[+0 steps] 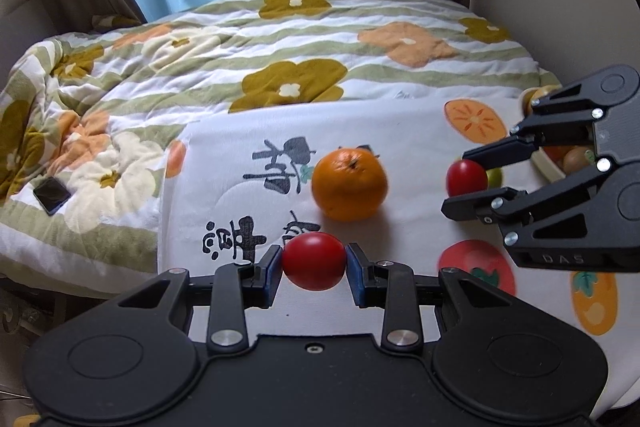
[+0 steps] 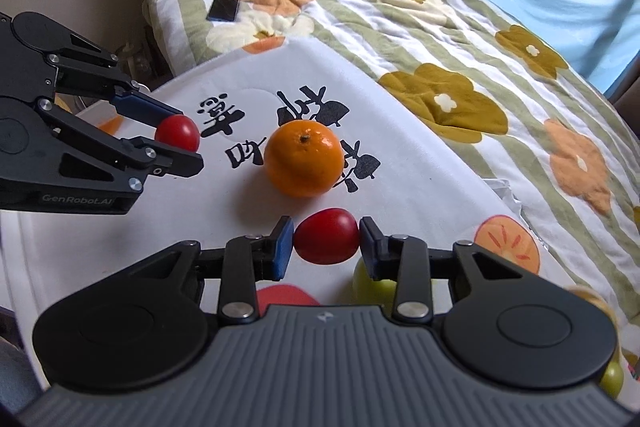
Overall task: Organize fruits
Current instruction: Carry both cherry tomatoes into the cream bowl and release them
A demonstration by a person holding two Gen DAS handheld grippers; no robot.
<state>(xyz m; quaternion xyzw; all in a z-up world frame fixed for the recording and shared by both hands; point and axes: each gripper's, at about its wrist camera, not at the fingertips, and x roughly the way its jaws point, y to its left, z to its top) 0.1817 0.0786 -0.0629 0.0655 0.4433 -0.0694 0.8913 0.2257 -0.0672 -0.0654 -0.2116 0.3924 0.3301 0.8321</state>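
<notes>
My left gripper (image 1: 314,262) is shut on a small red tomato (image 1: 314,260), held just above the white printed cloth (image 1: 400,131). An orange (image 1: 349,183) rests on the cloth beyond it. At the right of the left wrist view, my right gripper (image 1: 456,183) is shut on a second red tomato (image 1: 466,177). In the right wrist view that tomato (image 2: 327,235) sits between the blue pads of the right gripper (image 2: 327,241). The orange (image 2: 304,157) lies ahead, and the left gripper (image 2: 188,143) with its tomato (image 2: 178,131) is at the left.
A bowl (image 1: 547,167) with several fruits sits at the far right behind the right gripper. Green fruits (image 2: 370,285) lie under the right gripper. A floral quilt (image 1: 200,67) covers the bed, with a dark phone (image 1: 51,193) on it. Blue curtains hang behind.
</notes>
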